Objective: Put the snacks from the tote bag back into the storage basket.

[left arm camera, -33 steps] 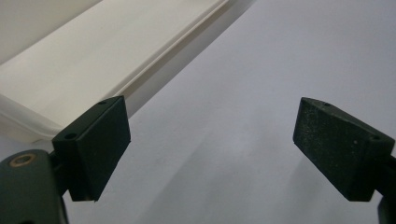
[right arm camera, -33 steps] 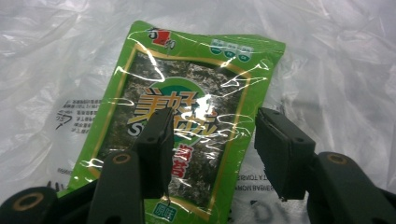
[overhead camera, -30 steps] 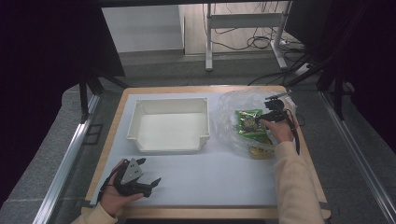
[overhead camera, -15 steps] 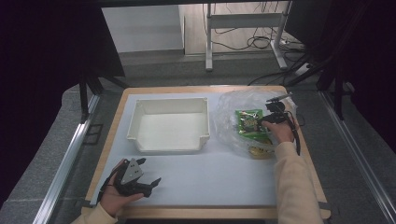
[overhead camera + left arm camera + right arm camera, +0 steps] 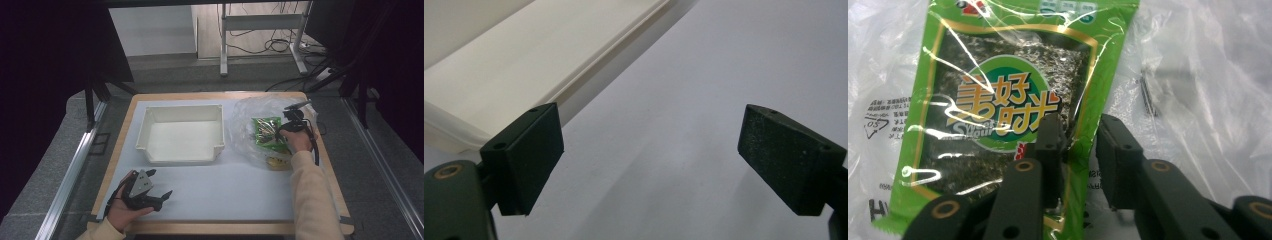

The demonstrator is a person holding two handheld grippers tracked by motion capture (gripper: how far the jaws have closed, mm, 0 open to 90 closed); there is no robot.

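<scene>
A green seaweed packet [image 5: 998, 100] lies on a crumpled clear plastic bag [image 5: 1208, 75] at the table's right [image 5: 265, 131]. My right gripper [image 5: 1080, 135] sits over the packet's lower right edge, and that edge runs up between the jaws. The jaws have just been closing, but a gap still shows between the pads, so it is open. In the high view the right gripper [image 5: 277, 131] rests on the bag [image 5: 245, 125]. My left gripper [image 5: 160, 183] lies in the hand at the front left. Its jaws [image 5: 651, 160] stand wide open over bare white mat.
A white empty tray [image 5: 182, 109] stands in the middle back of the table, its wall close ahead of the left gripper [image 5: 499, 75]. A yellow item [image 5: 274, 161] lies in the bag nearer the front. A cable trails from the right gripper along the table's right edge.
Both hands stay where they were. No shift of the packet or the bag shows in the high view.
</scene>
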